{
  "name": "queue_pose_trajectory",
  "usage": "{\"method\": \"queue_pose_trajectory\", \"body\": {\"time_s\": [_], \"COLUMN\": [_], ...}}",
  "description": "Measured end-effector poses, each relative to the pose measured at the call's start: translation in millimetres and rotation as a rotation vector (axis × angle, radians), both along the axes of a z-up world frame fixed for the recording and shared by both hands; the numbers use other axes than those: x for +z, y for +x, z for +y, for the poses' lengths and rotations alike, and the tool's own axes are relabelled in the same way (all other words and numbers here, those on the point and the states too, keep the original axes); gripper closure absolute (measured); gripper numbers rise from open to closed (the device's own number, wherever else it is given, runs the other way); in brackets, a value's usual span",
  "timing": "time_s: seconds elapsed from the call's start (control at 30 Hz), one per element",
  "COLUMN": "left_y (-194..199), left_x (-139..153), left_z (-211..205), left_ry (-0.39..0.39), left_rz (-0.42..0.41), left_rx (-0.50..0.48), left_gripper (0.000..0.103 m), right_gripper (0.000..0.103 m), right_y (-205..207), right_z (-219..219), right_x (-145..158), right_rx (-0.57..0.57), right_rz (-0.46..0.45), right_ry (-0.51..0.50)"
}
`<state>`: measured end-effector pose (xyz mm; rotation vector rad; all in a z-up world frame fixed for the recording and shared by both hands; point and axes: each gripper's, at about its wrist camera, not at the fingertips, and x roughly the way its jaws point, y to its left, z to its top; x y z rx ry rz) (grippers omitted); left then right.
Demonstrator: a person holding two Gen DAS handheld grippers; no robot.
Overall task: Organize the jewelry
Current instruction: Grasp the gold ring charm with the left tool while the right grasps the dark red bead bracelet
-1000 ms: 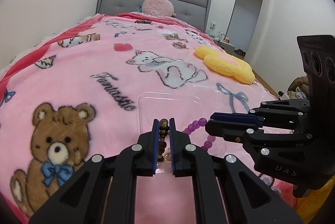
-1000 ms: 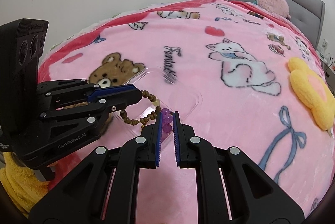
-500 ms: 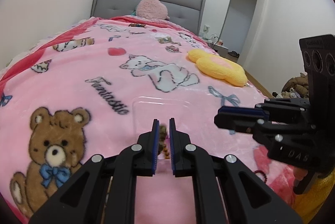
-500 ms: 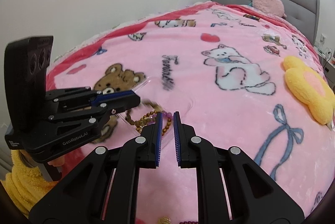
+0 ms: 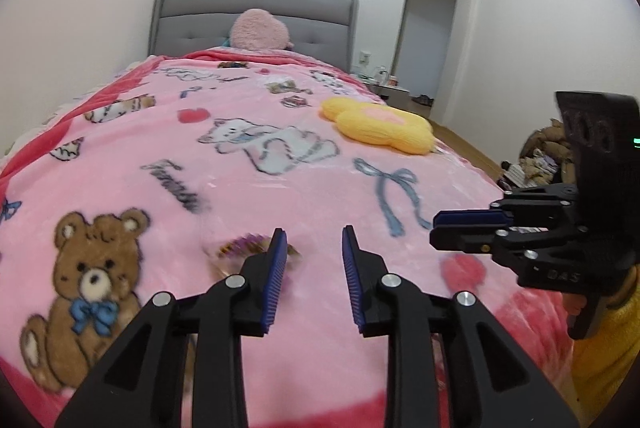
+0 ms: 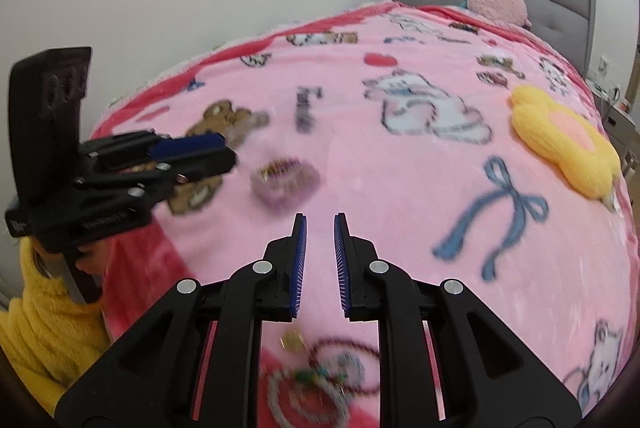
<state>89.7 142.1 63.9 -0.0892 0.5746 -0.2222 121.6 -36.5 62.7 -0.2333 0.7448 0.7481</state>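
With both claws empty, left gripper [image 5: 314, 260] wide, right gripper [image 6: 320, 248] slightly parted, sorted beads [image 6: 285, 180] sit mid-blanket [image 6: 400, 188]. Tangled pile [image 6: 320, 380] lies under right gripper: descend slowly, pinch one strand only.

The right gripper [image 6: 320, 224], jaws parted and empty, fills the lower centre above a pink blanket [image 6: 400, 188]. Blurred bracelets [image 6: 284, 180] lie left of centre; more jewelry [image 6: 320, 380] sits at the bottom.

pink cartoon-print blanket [image 5: 320, 188], yellow flower cushion [image 5: 380, 126]
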Motion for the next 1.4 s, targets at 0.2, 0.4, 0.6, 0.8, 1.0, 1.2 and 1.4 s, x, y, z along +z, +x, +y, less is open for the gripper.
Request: {"method": "queue_pose_trajectory", "body": {"time_s": [0.2, 0.4, 0.6, 0.8, 1.0, 1.2, 1.4], "left_y": [-21, -18, -9, -8, -14, -13, -11], "left_x": [-24, -51, -74, -78, -79, -86, -88], "left_z": [-36, -68, -81, -85, -90, -98, -100], "left_ry": [0.028, 0.117, 0.167, 0.176, 0.186, 0.224, 0.228], "left_rz": [0.041, 0.105, 0.171, 0.182, 0.177, 0.192, 0.199], "left_rx": [-0.097, -0.203, -0.239, -0.256, -0.280, -0.287, -0.280], "left_gripper": [0.074, 0.074, 0.073, 0.068, 0.067, 0.067, 0.067], "right_gripper": [0.089, 0.078, 0.074, 0.074, 0.076, 0.085, 0.089], "right_y": [-13, -17, -18, -16, -14, -12, -14], "right_z": [-36, -61, -72, -71, -69, -65, -66], "right_x": [-23, -48, -68, -77, -82, -86, -86], "right_rx": [-0.044, -0.082, -0.086, -0.081, -0.078, -0.077, -0.073], "right_rz": [0.030, 0.071, 0.102, 0.116, 0.111, 0.110, 0.098], "right_ry": [-0.034, -0.076, -0.100, -0.109, -0.118, -0.132, -0.141]}}
